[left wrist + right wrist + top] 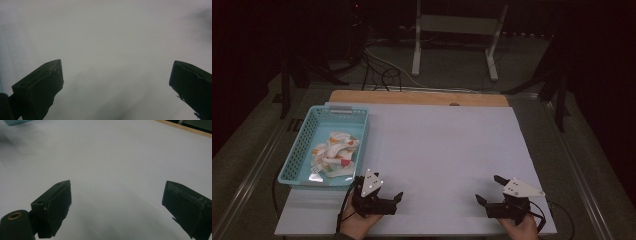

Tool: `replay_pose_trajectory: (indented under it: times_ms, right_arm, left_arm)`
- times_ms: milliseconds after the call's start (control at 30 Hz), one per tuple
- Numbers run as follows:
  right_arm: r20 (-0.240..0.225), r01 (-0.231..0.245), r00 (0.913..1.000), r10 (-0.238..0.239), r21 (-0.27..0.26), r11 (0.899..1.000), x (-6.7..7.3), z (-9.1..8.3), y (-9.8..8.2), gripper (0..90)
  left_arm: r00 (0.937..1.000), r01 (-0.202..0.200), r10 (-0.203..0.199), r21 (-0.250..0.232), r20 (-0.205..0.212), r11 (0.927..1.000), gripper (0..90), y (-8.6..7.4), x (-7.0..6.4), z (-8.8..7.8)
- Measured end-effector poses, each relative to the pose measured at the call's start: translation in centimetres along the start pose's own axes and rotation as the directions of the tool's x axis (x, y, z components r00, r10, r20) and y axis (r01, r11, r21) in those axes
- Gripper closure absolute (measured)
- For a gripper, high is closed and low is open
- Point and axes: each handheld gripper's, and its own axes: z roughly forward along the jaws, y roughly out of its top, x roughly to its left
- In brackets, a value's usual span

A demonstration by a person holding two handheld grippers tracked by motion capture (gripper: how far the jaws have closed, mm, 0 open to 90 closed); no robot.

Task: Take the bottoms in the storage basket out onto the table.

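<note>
Patterned cloth (334, 152) lies crumpled in the teal basket (297, 150) at far left of the white table (437, 145). Looks soft, light and floppy, not fragile; best pinched at a raised fold near the top of the heap. Bunched, so no clear heading; its long axis runs roughly near-to-far along the basket. Left gripper (379, 192) sits just near of the basket, right gripper (489, 190) well apart at near right. Both have jaws spread wide, holding nothing.
</note>
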Motion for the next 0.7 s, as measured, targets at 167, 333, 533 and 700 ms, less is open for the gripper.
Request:
replay_pose_trajectory:
  times_ms: [167,333,533,700]
  right_arm:
    - [0.003,0.004,1.0,-0.004,-0.009,1.0,0.0,-0.2,0.1,8.8]
    - [0.001,0.007,1.0,-0.007,-0.011,1.0,-0.1,-0.4,0.2,8.7]
    - [0.007,0.012,0.9999,-0.011,-0.018,1.0,-0.3,-0.6,0.3,8.8]
    - [0.001,0.014,0.9999,-0.014,-0.012,1.0,-0.2,-0.6,0.3,8.8]
  left_arm:
    - [0.9999,-0.005,0.005,0.019,0.014,0.9998,0.1,0.6,-0.1,-0.1]
    - [0.9959,-0.009,0.005,0.046,0.091,0.9989,0.2,1.5,0.5,-0.2]
    - [0.9928,-0.019,0.014,0.041,0.119,0.999,0.2,2.6,1.1,-0.8]
    - [0.9881,-0.018,0.012,0.036,0.153,0.9992,0.2,3.5,1.7,-1.4]
